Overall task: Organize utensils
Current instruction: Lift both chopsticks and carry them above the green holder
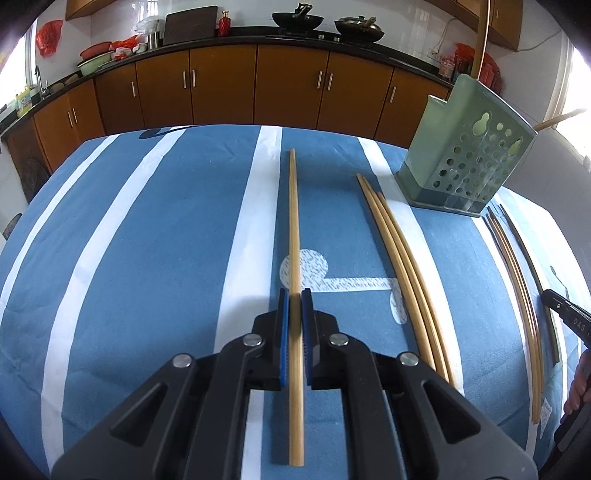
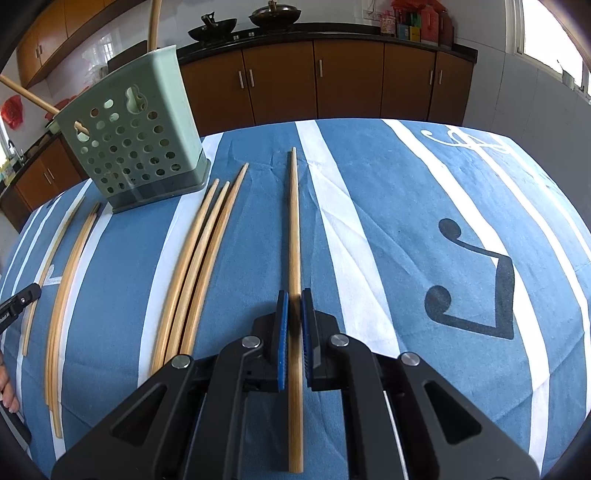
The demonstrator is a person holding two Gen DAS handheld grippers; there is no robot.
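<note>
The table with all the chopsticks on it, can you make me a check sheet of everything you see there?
Surface: blue-and-white striped cloth, music-note print.
Job's things: green holder upright; three loose chopsticks lie beside it, more beyond.
Clutter: nothing seen.
Tongs: left tongs shut on a chopstick; right tongs shut on another chopstick.
Cables: nothing seen.
Surroundings: brown cabinets, two woks on the counter.
</note>
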